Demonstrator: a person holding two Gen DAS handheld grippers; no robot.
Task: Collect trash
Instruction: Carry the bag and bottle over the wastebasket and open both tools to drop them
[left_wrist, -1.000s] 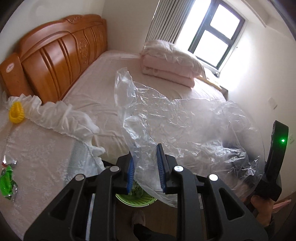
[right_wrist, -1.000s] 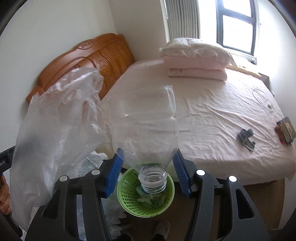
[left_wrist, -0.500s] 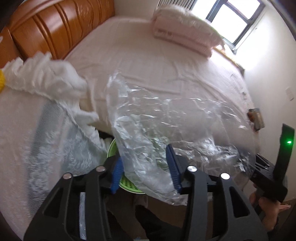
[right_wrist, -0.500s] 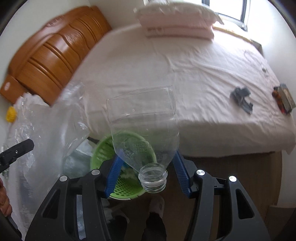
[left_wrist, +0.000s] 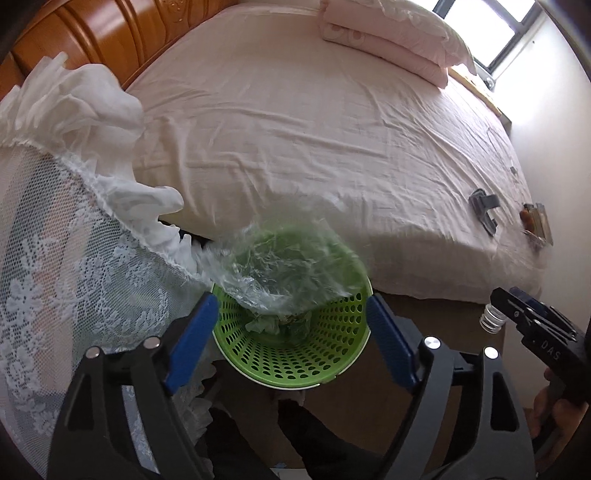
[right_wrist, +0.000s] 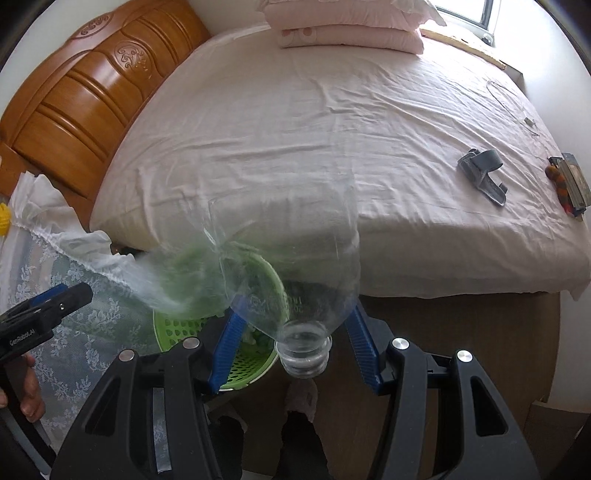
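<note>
A green perforated basket (left_wrist: 295, 350) stands on the floor beside the bed. A crumpled clear plastic bag (left_wrist: 280, 269) is blurred, falling over its rim, with other trash under it. My left gripper (left_wrist: 291, 339) is open and empty, directly above the basket. My right gripper (right_wrist: 295, 336) is shut on a clear cut plastic bottle (right_wrist: 291, 280), neck toward the camera, held just right of the basket (right_wrist: 236, 362). The bottle neck (left_wrist: 493, 316) and right gripper also show at the right edge of the left wrist view.
A bed with a pink sheet (left_wrist: 332, 122) fills the far side, with folded pink bedding (right_wrist: 343, 29) and a wooden headboard (right_wrist: 85, 99). A grey object (right_wrist: 484, 173) and a small box (right_wrist: 570, 184) lie on the bed. A white lace cloth (left_wrist: 62, 266) covers furniture at left.
The left gripper opened wide and let go of the plastic bag, which dropped onto the basket. Both grippers tilted down toward the basket; the right one still holds the bottle.
</note>
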